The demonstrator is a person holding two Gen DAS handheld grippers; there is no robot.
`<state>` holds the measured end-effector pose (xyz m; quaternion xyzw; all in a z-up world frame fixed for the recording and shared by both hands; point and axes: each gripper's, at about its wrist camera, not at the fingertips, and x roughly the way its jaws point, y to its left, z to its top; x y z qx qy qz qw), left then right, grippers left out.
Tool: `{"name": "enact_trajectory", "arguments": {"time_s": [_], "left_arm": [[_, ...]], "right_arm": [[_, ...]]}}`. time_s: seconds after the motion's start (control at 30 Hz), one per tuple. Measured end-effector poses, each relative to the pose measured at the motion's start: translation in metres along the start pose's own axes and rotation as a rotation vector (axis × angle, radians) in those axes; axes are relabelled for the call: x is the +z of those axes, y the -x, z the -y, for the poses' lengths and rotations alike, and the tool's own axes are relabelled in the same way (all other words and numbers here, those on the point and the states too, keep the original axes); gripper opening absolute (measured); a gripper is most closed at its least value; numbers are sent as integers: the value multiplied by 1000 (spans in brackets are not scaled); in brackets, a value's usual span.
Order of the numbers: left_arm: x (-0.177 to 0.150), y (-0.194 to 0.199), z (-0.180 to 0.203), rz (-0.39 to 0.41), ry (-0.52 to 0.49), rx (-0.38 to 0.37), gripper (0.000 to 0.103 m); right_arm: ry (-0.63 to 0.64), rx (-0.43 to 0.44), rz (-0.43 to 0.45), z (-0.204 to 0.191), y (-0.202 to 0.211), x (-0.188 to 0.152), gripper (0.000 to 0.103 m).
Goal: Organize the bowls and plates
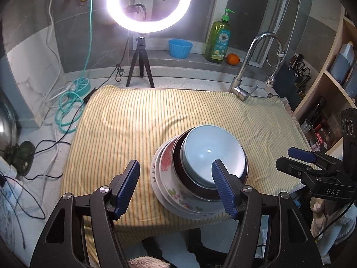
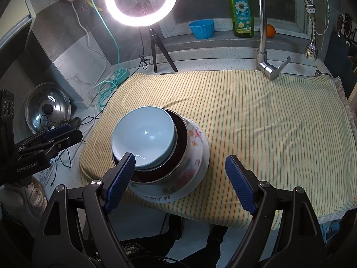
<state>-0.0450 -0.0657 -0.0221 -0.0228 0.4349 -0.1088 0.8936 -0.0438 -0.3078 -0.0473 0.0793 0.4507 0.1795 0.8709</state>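
Observation:
On the yellow striped cloth stands one stack of dishes. A light blue bowl sits on top, inside a dark brown bowl. Under them are a floral dish and a white plate. My left gripper hovers open near the stack's front left, holding nothing; its right fingertip overlaps the blue bowl's rim in the picture. In the right wrist view the same blue bowl tops the stack, and my right gripper is open and empty at its front right. Each gripper shows in the other's view, the right gripper and the left gripper.
A lit ring light on a tripod stands behind the cloth, with a faucet at the back right. A green soap bottle, blue cup and orange line the sill. Cables, a teal hose and a pot lid lie left.

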Motion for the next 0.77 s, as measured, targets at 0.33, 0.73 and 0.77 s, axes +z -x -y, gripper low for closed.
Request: {"name": "enact_trajectory", "arguments": {"time_s": [0.33, 0.73, 0.77], "left_arm": [[-1, 1, 1, 7, -1, 5, 67], [2, 7, 3, 52, -12, 17, 67], [3, 7, 3, 53, -16, 18, 67]], "right_arm": [[0, -2, -2, -1, 0, -2, 85], [-4, -2, 3, -1, -1, -3, 85], [-3, -3, 3, -1, -1, -2, 85]]}}
